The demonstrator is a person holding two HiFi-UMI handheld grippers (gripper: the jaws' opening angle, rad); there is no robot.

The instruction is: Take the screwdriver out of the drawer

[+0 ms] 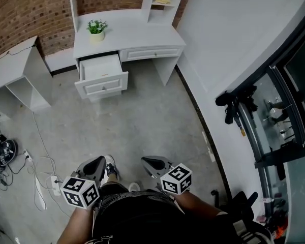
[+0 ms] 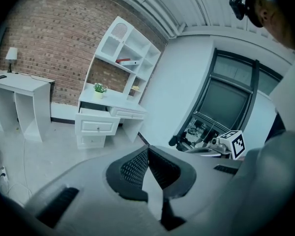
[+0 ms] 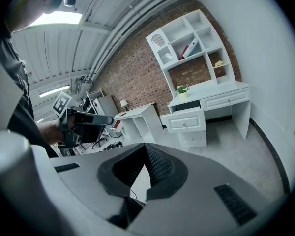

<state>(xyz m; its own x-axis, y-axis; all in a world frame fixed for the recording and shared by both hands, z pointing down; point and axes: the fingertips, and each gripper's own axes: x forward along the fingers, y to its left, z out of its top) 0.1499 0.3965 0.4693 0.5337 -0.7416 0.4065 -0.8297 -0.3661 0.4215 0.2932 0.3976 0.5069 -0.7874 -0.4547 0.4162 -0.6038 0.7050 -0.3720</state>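
Approach step: left gripper [image 1: 94, 168] and right gripper [image 1: 155, 164] are closed, empty, well apart from the open drawer [image 1: 102, 68]. Next: reach it, open one gripper.

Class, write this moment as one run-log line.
drawer: open, not yet reached | screwdriver: not visible | left tongs: shut, empty | right tongs: shut, empty

— Any print you can read here?
— None. Your left cube [image 1: 80, 191] and right cube [image 1: 176, 178] carry only black-and-white square patterns, no letters. What looks like a red book [image 3: 191, 48] is too small for you to read.
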